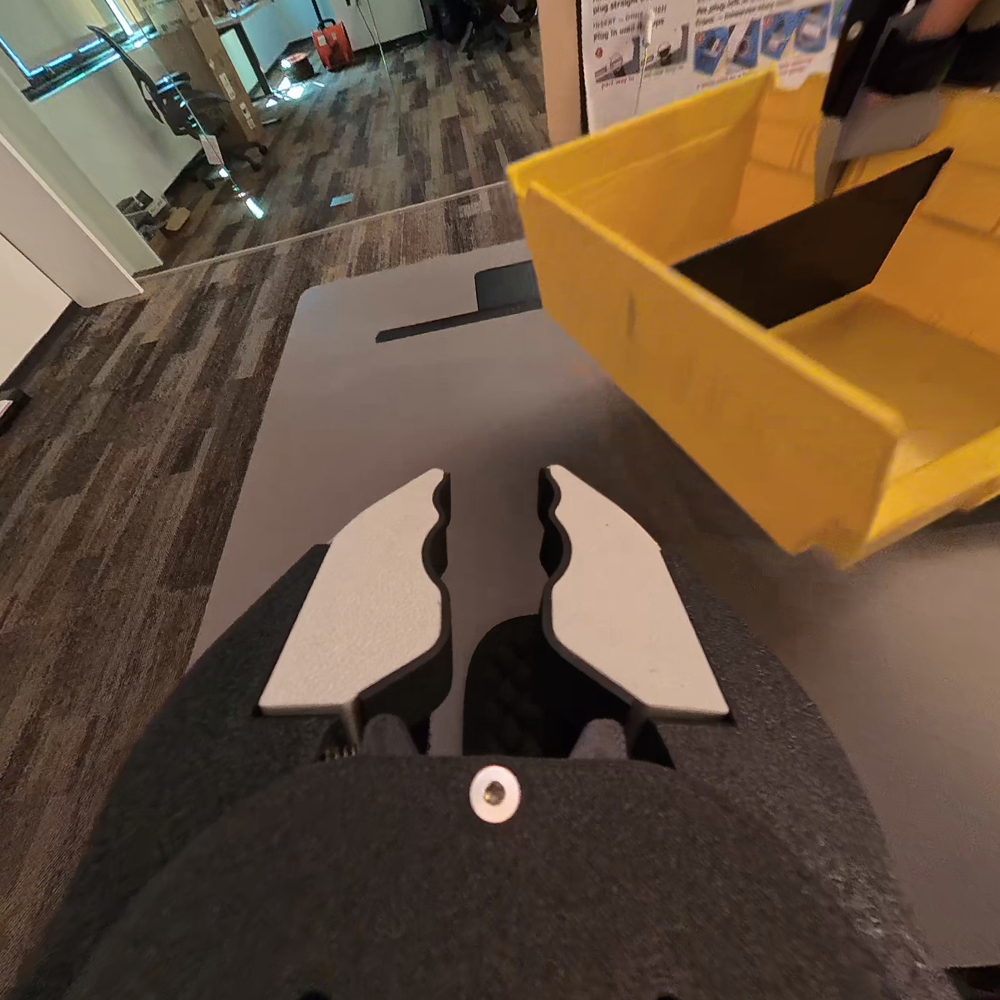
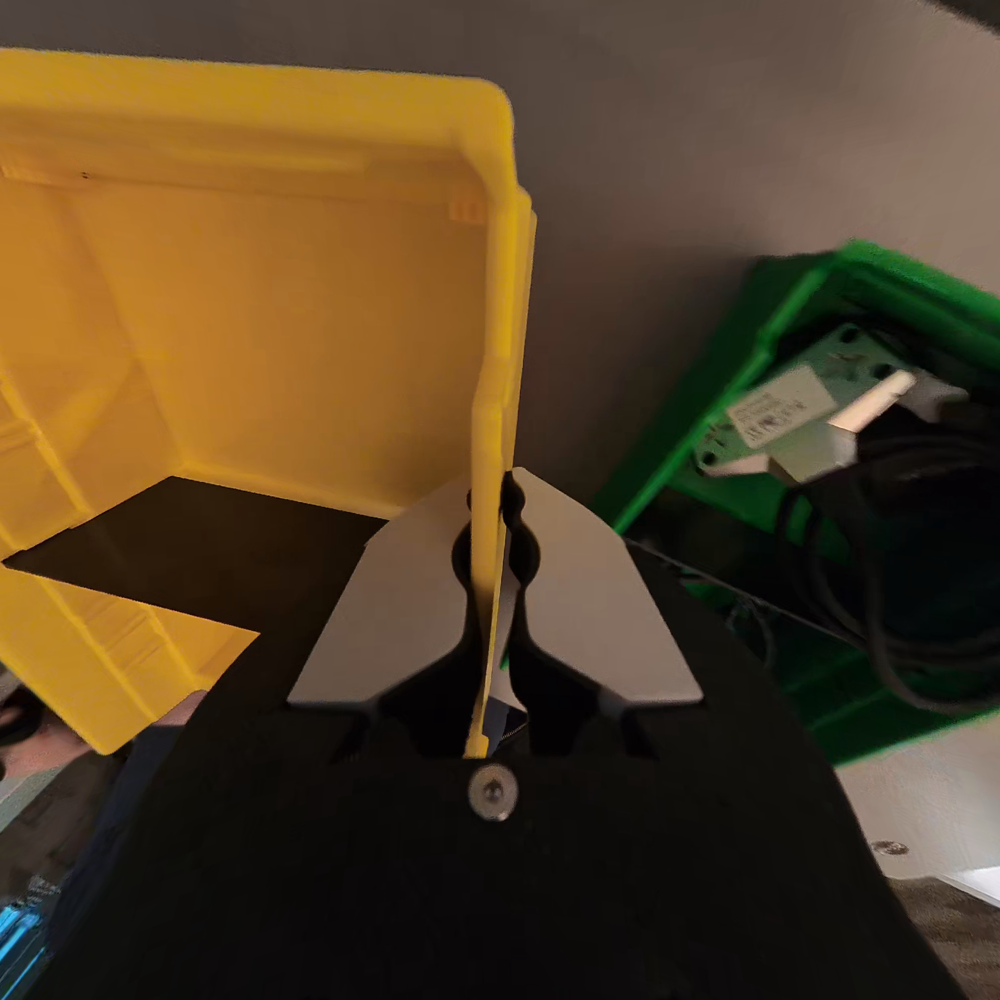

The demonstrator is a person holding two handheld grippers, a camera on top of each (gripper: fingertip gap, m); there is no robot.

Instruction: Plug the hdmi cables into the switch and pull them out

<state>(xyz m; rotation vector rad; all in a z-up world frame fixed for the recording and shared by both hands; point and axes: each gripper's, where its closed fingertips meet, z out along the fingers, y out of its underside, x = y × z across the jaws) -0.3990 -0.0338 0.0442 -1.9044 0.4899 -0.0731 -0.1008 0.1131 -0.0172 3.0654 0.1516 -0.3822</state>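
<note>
My right gripper (image 2: 489, 479) is shut on the side wall of a yellow bin (image 2: 270, 303) and holds it tilted above the grey table. The bin has a black divider (image 2: 189, 541) inside and looks empty. In the left wrist view the same yellow bin (image 1: 703, 379) hangs tilted at the right, with the right gripper (image 1: 876, 124) at its far wall. My left gripper (image 1: 492, 476) is open and empty over the table (image 1: 411, 411). A green bin (image 2: 730, 379) at the right holds a white switch-like box (image 2: 779, 411) and coiled black cables (image 2: 909, 541).
The table's left edge drops to carpeted floor (image 1: 135, 433). A black flat piece (image 1: 503, 292) lies at the table's far end. A printed instruction sheet (image 1: 676, 43) stands behind the yellow bin. An office chair (image 1: 178, 103) is far off at the left. Left tips to right tips: about 35 cm.
</note>
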